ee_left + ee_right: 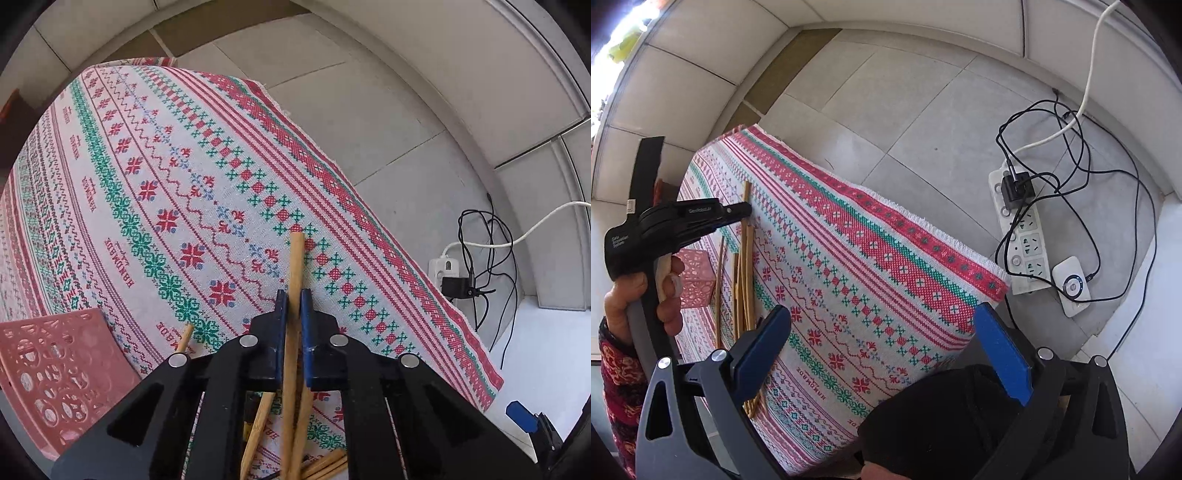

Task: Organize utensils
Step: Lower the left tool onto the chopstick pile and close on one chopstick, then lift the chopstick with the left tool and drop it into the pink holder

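My left gripper [294, 301] points down at the patterned tablecloth [155, 192], its blue pads shut on one wooden chopstick [295, 266] that sticks out past the fingertips. Several more chopsticks [321, 465] lie loose under it. In the right wrist view a hand holds the left gripper [744, 212] over the bundle of chopsticks [746, 284] at the cloth's left side. My right gripper [886, 350] hangs over the near right part of the cloth, jaws wide open with nothing between them.
A pink perforated basket [55, 369] [696, 277] stands on the cloth beside the chopsticks. The table edge drops to a tiled floor with a power strip [1019, 236], a white device [1071, 286] and tangled black cables [1082, 155]. A dark shape [942, 417] sits under the right gripper.
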A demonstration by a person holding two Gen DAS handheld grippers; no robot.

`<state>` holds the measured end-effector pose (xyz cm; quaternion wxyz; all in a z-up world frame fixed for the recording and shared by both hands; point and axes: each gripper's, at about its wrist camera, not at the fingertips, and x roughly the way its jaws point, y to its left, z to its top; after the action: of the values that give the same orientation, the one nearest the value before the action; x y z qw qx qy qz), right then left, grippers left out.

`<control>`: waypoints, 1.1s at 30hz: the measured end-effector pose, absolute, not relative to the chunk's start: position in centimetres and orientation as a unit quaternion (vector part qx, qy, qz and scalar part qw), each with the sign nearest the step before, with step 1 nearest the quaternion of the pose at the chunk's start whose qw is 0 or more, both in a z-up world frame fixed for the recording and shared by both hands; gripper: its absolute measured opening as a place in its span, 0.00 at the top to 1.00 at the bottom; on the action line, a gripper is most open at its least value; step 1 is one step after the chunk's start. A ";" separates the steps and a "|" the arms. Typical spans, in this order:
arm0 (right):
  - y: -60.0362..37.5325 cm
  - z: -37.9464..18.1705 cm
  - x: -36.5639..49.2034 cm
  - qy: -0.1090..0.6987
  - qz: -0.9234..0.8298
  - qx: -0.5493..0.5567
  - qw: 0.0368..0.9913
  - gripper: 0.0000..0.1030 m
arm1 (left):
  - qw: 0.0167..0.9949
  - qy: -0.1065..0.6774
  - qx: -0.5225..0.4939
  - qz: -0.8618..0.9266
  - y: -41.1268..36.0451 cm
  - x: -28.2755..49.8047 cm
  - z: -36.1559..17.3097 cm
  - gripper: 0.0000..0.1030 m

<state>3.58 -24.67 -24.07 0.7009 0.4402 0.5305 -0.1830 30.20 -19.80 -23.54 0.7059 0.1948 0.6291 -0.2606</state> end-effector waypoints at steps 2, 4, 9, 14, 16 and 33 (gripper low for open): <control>-24.2 -23.8 4.3 0.536 -0.178 0.437 0.700 0.07 | 0.720 0.616 0.174 -0.269 -18.5 29.7 -21.9 0.94; -23.9 -23.5 5.1 0.539 -0.175 0.436 0.699 0.07 | 0.730 0.603 0.155 -0.283 -16.8 28.8 -19.4 0.94; -22.5 -22.5 10.1 0.549 -0.172 0.406 0.710 0.07 | 0.767 0.552 0.106 -0.310 -10.1 25.0 -12.6 0.94; -19.8 -24.2 16.7 0.595 -0.155 0.376 0.693 0.24 | 0.807 0.497 0.067 -0.311 -4.4 20.0 -8.5 0.94; -18.5 -25.0 18.6 0.614 -0.153 0.361 0.685 0.29 | 0.822 0.477 0.060 -0.305 -2.6 18.3 -7.7 0.94; -14.5 -25.7 23.1 0.638 -0.218 0.283 0.682 0.56 | 0.845 0.420 -0.009 -0.331 3.8 15.1 -5.0 0.94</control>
<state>23.14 -14.52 -25.67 0.6820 0.2826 0.6383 -0.2180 15.07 3.81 -4.98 0.8448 -0.0089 0.4203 -0.3310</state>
